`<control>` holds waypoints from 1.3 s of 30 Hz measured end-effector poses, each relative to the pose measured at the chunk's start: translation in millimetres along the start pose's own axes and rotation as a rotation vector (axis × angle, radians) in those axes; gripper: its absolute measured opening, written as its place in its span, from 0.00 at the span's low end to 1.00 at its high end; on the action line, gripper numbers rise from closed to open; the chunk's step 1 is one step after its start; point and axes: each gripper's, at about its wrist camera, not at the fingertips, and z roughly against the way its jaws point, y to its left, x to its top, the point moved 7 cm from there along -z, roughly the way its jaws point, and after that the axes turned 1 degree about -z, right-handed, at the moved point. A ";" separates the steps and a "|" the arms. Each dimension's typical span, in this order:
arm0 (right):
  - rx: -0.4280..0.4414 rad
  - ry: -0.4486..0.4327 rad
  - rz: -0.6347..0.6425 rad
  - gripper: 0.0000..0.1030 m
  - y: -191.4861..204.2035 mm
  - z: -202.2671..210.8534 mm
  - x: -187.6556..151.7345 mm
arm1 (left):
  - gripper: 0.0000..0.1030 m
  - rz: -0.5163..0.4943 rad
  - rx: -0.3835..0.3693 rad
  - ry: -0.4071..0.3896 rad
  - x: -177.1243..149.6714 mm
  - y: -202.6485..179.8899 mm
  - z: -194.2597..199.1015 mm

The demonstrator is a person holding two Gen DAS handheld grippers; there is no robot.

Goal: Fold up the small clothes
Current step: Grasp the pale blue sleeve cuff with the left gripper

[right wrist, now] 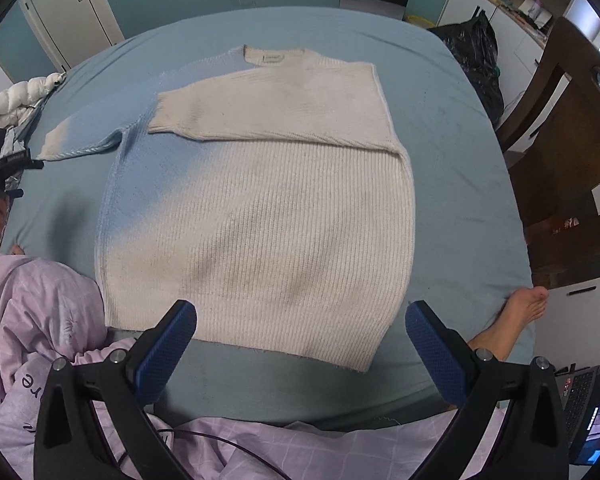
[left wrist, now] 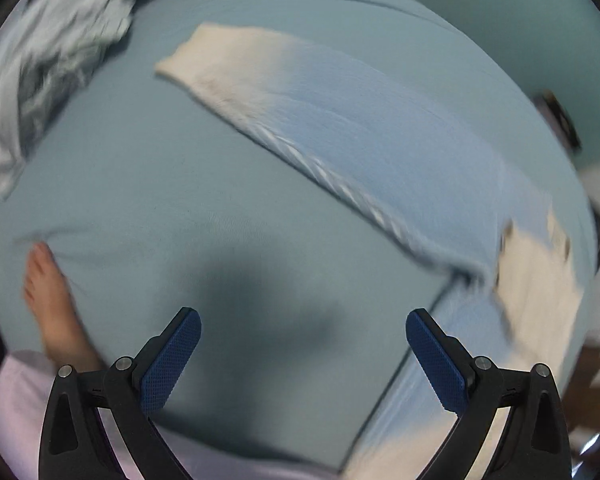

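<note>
1. A cream and pale-blue knitted sweater [right wrist: 260, 200] lies flat on the bed [right wrist: 460, 152], one sleeve folded across its chest, the other sleeve [left wrist: 340, 132] stretched outward.
2. The right hand-held gripper [right wrist: 300, 344] hovers over the hem, released, holding nothing.
3. The left hand-held gripper [left wrist: 303, 348] hangs above bare sheet beside that sleeve, jaws spread and empty.
4. A bare foot [right wrist: 516, 316] rests on the bed's edge.

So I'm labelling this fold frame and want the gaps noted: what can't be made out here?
- Sweater neck label: right wrist view, too small to read.
- Crumpled grey garment: left wrist view, motion blur hides what it is.
- Sweater body: left wrist view, cut off at the right edge; only the outstretched sleeve shows whole.
- Left gripper: right wrist view, cropped at the left edge.
</note>
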 end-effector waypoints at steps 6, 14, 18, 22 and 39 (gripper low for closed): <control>0.013 0.034 -0.028 0.99 -3.5 -19.1 13.9 | 0.99 0.294 -0.183 0.030 62.1 26.4 -37.1; 0.073 0.112 0.016 0.99 8.9 -51.6 14.3 | 0.99 0.478 -0.038 -0.012 111.1 49.2 -94.9; 0.109 0.161 -0.004 0.99 3.7 -65.7 9.3 | 0.97 0.538 0.060 -0.031 120.1 61.4 -125.0; 0.131 0.221 -0.032 0.99 -7.1 -79.6 1.1 | 0.59 0.481 0.145 -0.128 143.8 54.1 -118.7; 0.153 0.109 -0.087 0.99 -25.4 -39.2 4.3 | 0.10 -0.032 0.015 -0.562 175.7 -106.2 81.8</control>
